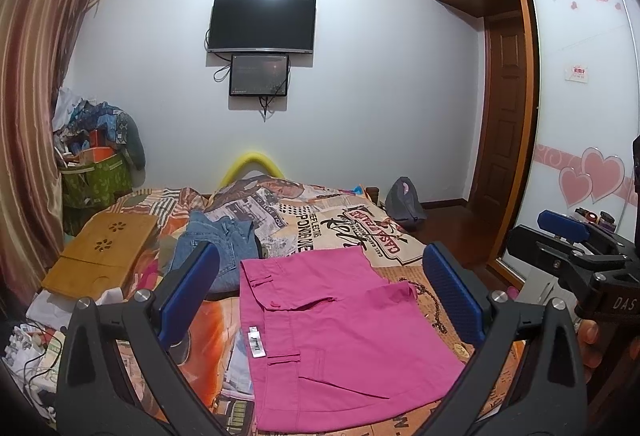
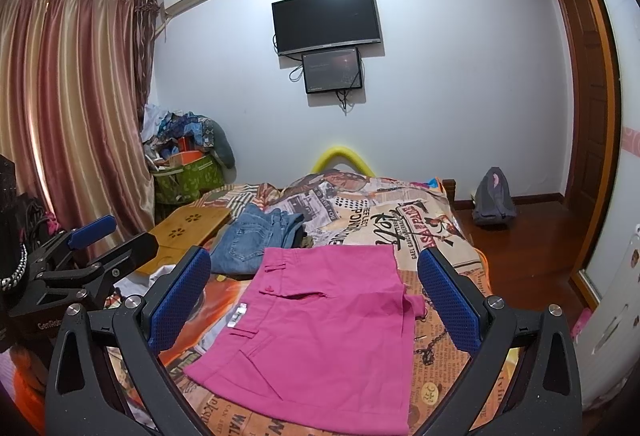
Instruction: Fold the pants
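Spread on the bed (image 1: 384, 236), the pink pants (image 1: 340, 336) lie flat for folding, left gripper (image 1: 320, 300) and right gripper (image 2: 316, 300) jaws spread, empty above.

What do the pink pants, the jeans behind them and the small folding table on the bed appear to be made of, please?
The pink pants look like matte woven cotton twill: crisp creases, stitched belt loops, no sheen. The jeans appear to be faded blue denim, with visible seams and a patch pocket. The folding table looks like bamboo or light wood, smooth-finished, with flower-shaped cut-outs.
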Demonstrator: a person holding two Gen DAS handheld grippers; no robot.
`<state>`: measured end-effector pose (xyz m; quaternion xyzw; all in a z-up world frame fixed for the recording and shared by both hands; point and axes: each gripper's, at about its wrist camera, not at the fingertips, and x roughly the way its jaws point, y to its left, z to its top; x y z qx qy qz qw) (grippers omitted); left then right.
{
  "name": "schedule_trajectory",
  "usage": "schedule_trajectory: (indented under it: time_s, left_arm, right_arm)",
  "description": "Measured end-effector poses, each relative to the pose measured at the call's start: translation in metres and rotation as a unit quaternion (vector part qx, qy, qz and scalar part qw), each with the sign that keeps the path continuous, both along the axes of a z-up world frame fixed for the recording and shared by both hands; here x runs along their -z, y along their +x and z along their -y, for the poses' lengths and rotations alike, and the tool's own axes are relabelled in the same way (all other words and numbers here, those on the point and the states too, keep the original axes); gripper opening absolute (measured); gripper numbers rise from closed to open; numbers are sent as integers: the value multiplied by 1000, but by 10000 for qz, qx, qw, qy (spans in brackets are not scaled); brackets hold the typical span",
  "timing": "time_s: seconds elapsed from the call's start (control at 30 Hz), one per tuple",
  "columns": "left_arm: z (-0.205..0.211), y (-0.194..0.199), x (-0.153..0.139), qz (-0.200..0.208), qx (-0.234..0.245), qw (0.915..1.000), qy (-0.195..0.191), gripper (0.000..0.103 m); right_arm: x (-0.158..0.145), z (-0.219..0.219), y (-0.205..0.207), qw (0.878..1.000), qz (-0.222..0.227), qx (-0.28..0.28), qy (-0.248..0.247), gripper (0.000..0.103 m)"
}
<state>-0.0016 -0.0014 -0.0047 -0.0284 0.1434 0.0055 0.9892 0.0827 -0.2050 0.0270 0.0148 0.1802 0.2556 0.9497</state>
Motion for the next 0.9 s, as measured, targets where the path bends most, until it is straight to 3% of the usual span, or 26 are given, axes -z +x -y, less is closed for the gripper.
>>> schedule_trajectory:
  time_s: [0.9]
  left_arm:
    - [-5, 1, -2, 2, -58, 10000, -55, 103]
  right_arm:
    - [0, -2, 1, 10000, 10, 29, -43, 103]
